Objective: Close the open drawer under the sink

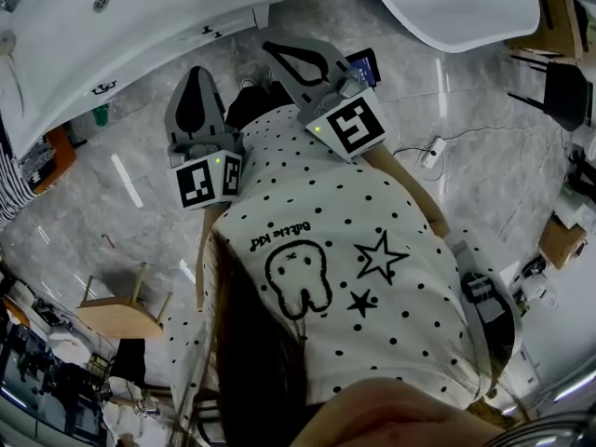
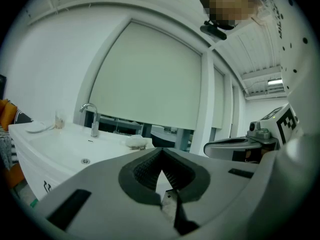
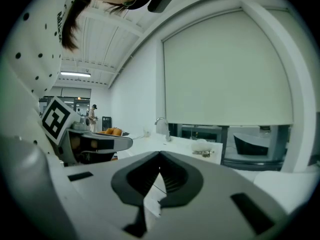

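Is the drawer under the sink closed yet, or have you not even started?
Nothing looks done yet. The left gripper and right gripper are both shut with nothing between their jaws, held up by the person's spotted shirt, short of the sink. No drawer shows in any view, so I can't tell how it stands. Left to do: get down to the drawer and push it in.

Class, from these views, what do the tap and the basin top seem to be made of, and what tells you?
The tap looks like chromed metal: bright, mirror-like. The basin top is probably glazed ceramic or moulded resin: smooth, glossy white.
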`<action>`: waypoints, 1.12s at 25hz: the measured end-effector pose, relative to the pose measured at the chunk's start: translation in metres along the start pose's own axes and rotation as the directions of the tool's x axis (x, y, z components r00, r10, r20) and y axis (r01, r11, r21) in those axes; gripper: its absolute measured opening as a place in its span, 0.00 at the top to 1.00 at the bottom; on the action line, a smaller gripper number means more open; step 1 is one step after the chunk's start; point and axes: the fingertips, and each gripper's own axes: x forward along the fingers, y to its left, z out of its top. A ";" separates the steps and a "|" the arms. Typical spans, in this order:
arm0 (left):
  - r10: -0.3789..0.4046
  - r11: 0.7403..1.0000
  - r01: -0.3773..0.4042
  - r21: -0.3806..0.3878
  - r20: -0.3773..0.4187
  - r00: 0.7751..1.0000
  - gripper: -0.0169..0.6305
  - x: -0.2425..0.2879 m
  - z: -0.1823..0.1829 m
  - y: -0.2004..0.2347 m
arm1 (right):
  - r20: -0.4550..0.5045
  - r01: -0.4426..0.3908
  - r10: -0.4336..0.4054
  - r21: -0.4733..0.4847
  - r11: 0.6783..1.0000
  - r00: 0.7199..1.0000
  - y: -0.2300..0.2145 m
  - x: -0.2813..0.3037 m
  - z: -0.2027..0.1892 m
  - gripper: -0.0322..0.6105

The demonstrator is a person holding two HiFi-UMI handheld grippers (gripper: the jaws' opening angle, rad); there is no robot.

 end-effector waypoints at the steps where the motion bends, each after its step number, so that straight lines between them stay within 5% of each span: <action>1: 0.002 1.000 -0.002 0.000 0.001 1.000 0.97 0.000 0.000 0.000 | -0.001 -0.002 0.002 -0.002 1.000 1.000 0.000 0.000 0.000 0.93; 28: 0.009 1.000 -0.009 -0.005 0.023 1.000 0.97 0.001 0.005 0.004 | 0.013 0.002 -0.002 -0.015 1.000 1.000 -0.004 0.004 0.005 0.93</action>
